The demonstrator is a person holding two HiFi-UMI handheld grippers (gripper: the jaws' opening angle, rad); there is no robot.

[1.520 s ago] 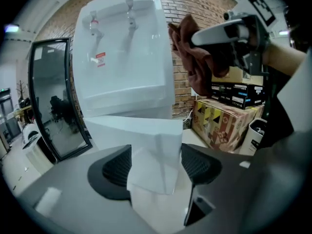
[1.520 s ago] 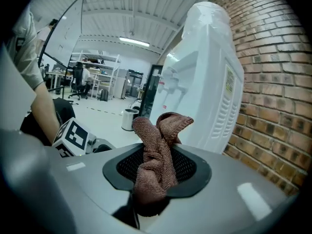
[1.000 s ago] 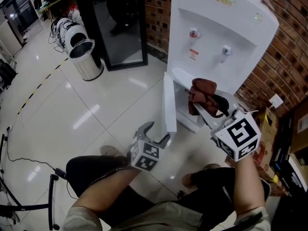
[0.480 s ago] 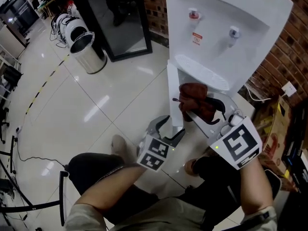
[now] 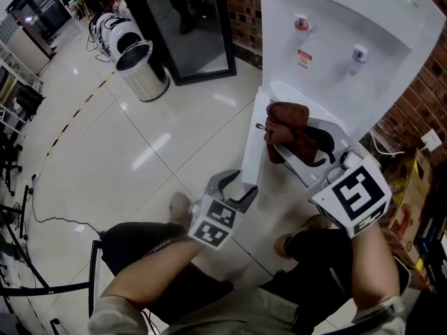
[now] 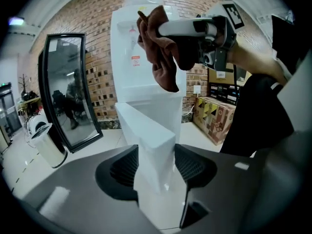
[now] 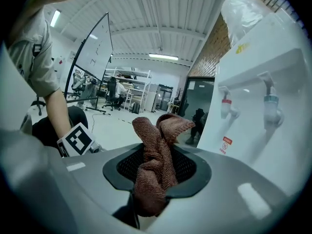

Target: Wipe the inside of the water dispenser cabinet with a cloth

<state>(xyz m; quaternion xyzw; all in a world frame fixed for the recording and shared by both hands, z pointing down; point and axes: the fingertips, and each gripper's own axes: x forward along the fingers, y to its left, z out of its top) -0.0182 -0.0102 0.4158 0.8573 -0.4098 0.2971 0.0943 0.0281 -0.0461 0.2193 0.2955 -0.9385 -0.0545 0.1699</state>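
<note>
The white water dispenser (image 5: 349,40) stands against a brick wall, its lower cabinet door (image 5: 253,145) swung open toward me. My left gripper (image 5: 234,187) has the door's free edge (image 6: 151,140) between its pads; the jaws have just been closing and now press on it. My right gripper (image 5: 293,142) is shut on a crumpled brown cloth (image 5: 288,128), held in front of the cabinet opening, right of the door. In the right gripper view the cloth (image 7: 156,165) bulges up out of the jaws. The cabinet's inside is mostly hidden behind cloth and gripper.
A steel bin (image 5: 142,72) and a dark-framed mirror (image 5: 185,26) stand left of the dispenser. Cardboard boxes (image 5: 412,208) sit against the brick wall at the right. A cable (image 5: 42,215) runs across the shiny tile floor. My knees are below the grippers.
The left gripper has come up to the door's edge and its jaws have narrowed around it. The right gripper with the cloth has shifted left toward the door.
</note>
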